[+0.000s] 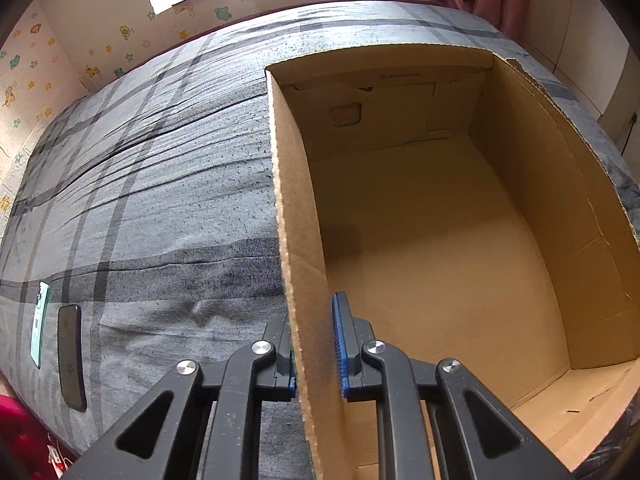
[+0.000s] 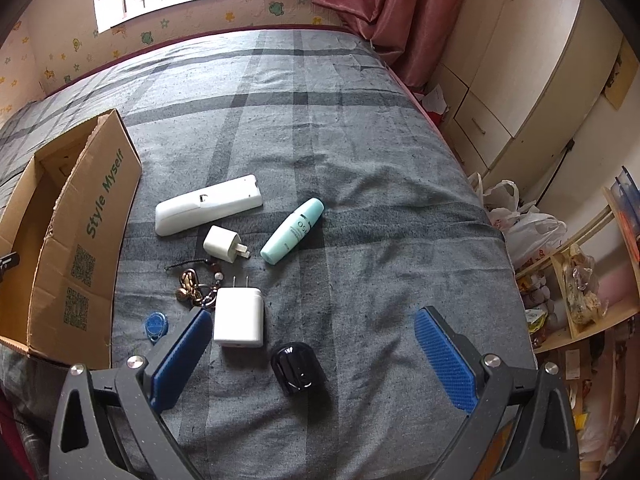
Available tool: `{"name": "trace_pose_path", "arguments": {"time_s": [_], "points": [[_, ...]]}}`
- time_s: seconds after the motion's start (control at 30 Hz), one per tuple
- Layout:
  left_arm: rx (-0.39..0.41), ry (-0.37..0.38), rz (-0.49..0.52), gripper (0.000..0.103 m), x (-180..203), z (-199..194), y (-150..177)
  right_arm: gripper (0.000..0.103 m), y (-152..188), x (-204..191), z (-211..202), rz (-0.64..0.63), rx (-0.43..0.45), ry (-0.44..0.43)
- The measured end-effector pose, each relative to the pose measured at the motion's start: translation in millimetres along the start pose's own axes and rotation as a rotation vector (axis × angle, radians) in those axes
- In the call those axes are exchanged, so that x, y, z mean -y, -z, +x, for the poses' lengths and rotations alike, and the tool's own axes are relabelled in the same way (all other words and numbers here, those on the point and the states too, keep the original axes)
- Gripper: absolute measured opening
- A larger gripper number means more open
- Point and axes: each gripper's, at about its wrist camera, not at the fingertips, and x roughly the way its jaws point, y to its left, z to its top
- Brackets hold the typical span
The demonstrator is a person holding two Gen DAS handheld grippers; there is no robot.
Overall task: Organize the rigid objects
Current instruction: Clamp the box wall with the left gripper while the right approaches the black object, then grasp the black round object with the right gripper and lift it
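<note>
Far left on the grey plaid bed (image 2: pixel 360 152), an open brown cardboard box (image 2: pixel 96 220) printed "Style Myself" stands empty. The left tool (image 1: pixel 316 344) straddles the box's near left wall, blue pads one each side and close to the cardboard; whether they pinch it I cannot tell.

Right of the box lies the clutter: a small blue oval tag (image 2: pixel 155 326), a brass keyring bundle (image 2: pixel 192 288), a long white plastic remote (image 2: pixel 208 204), a small white charger cube (image 2: pixel 222 245), a larger white plug adapter (image 2: pixel 239 317), a glossy black rounded gadget (image 2: pixel 298 368) and a mint-green cosmetic bottle (image 2: pixel 292 230).

The right tool (image 2: pixel 314 360) hangs above the black gadget, spread wide and holding nothing. That gadget looks light, stiff and slippery; across its flatter sides seems the safest hold.
</note>
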Motion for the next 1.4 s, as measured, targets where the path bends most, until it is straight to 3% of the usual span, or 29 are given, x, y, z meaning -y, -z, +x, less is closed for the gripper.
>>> {"name": "trace_pose_path", "arguments": {"time_s": [0.47, 0.8, 1.07, 1.17, 1.2, 1.4], "points": [[0.004, -0.007, -0.002, 0.015, -1, 1, 2, 0.103, 27, 1, 39, -0.047, -0.125, -0.007], [0.004, -0.02, 0.008, 0.015, 3, 0, 2, 0.102, 38, 3, 68, -0.04, -0.149, -0.034], [0.005, -0.029, 0.015, 0.015, 6, -1, 2, 0.081, 41, 2, 75, -0.038, -0.177, -0.078], [0.004, -0.029, 0.012, 0.015, 6, -1, 1, 0.058, 44, 4, 81, -0.006, -0.203, -0.082], [0.004, -0.028, 0.01, 0.015, 6, -1, 1, 0.044, 44, 7, 83, 0.018, -0.212, -0.101], [0.004, -0.034, 0.017, 0.015, 7, -1, 1, 0.043, 45, 8, 83, 0.026, -0.193, -0.093]]}}
